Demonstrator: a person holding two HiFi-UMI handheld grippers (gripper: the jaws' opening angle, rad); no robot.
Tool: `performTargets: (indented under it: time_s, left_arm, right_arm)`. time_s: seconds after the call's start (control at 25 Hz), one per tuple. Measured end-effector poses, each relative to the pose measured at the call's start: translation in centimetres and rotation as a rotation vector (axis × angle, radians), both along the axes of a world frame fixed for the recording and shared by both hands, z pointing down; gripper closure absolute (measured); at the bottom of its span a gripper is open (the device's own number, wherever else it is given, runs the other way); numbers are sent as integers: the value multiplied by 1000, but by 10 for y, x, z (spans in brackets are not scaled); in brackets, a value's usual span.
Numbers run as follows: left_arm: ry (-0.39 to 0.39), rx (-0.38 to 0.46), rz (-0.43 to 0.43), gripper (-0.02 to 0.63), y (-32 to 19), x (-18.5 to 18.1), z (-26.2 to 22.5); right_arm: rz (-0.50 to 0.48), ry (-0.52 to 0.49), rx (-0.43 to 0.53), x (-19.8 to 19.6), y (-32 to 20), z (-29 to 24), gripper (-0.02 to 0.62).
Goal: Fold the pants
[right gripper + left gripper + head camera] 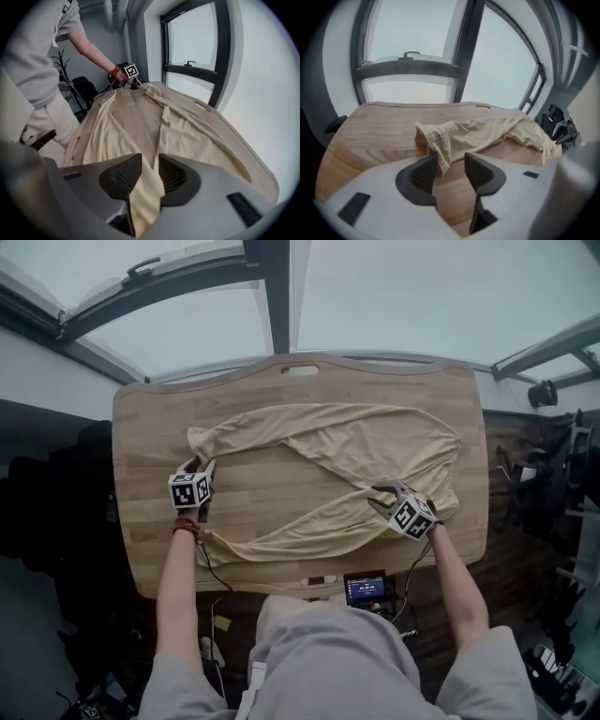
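Nearest the camera, the person's grey-clad torso and two bare forearms reach over the near edge of the table (141,549), with a beaded band (186,526) on the left wrist and a small lit screen (366,589) fixed just below the table edge. The left gripper (199,468) stands at the left side of the table, angled downward. Its ribbed dark pads are parted, a loose corner of fabric hangs in the gap against the left pad, and bare wood shows beside the right pad, so it is released and not clamped. The right gripper (377,496) stands at the right side. Its jaws are also apart, and a slack strip of cloth lies in the gap between them without being pinched. The pants (328,456) lie flat on the tabletop. They are pale cream-yellow, thin and soft, and a fine woven check is legible in the left gripper view. The two legs splay apart toward the left and join at the right, leaving a wedge of bare wood between them. One leg runs near the front edge and the other toward the far side, and both are creased and rumpled along their length. The table is light wood in glued strips with rounded corners, matt in finish, and has a slot handle (300,370) cut at the far edge. Beyond it are large window panes in dark frames (272,296).
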State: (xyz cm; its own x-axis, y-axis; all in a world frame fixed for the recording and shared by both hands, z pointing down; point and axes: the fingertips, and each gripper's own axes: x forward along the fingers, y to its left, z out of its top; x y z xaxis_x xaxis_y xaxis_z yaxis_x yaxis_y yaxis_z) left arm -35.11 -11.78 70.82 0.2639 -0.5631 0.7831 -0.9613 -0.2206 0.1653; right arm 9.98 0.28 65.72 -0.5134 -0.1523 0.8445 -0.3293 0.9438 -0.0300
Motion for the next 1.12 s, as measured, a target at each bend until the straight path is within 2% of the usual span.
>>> performTargets:
  time_s: [0.04, 0.08, 0.12, 0.16, 0.28, 0.36, 0.44, 0.48, 0.52, 0.64, 0.68, 0.72, 0.76, 0.8, 0.84, 0.92, 1.0, 1.08, 1.12]
  left_arm:
    - [-7, -8, 15, 422, -5, 3, 0]
    - [-18, -9, 30, 466, -9, 3, -2]
    - [-26, -3, 48, 567, -13, 3, -8]
    - [-20, 9, 70, 591, -16, 4, -16]
    - [69, 35, 150, 595, -25, 7, -51]
    - [142, 44, 149, 595, -38, 3, -72]
    - [236, 44, 65, 595, -62, -12, -88]
    - [295, 36, -7, 595, -77, -22, -94]
    - [358, 25, -95, 595, -93, -31, -100]
    - [490, -7, -385, 594, -136, -60, -107]
    - [510, -14, -439, 578, -147, -67, -107]
    - [523, -22, -451, 456, -154, -70, -106]
    - [526, -31, -425, 341, -157, -69, -106]
    - [506, -34, -374, 303, -156, -67, -105]
    - [457, -28, -314, 293, -149, -67, -105]
    - [300, 1, -216, 293, -124, -82, -101]
    - [150, 27, -173, 293, -91, -109, -94]
    - [75, 14, -92, 293, -48, -120, -82]
    - [69, -22, -8, 293, -20, -114, -74]
  right_arm:
    - [-11, -9, 12, -23, -12, 5, 483]
    - [-17, -15, 22, -44, -25, 11, 483]
    - [-16, -17, 29, -63, -37, 19, 483]
    - [-11, -15, 36, -80, -49, 27, 483]
    - [-3, 29, 74, -114, -77, 52, 483]
    - [2, 65, 90, -124, -86, 67, 490]
    - [18, 65, 52, -131, -85, 76, 534]
    - [16, 50, 22, -135, -80, 76, 573]
    - [-7, 27, -11, -138, -72, 74, 583]
    - [-185, -38, -74, -145, -32, 58, 581]
    - [-244, -45, -68, -145, -19, 53, 567]
    - [-281, -50, -54, -144, -10, 48, 499]
    - [-294, -58, -36, -142, -4, 42, 446]
    - [-287, -70, -16, -139, -1, 35, 443]
    - [-274, -81, 2, -134, 1, 27, 445]
    - [-248, -89, 25, -118, 8, 15, 445]
    - [-228, -71, 33, -92, 16, 10, 445]
    - [-199, -39, 21, -59, 23, 9, 445]
    - [-181, -20, 4, -40, 28, 10, 446]
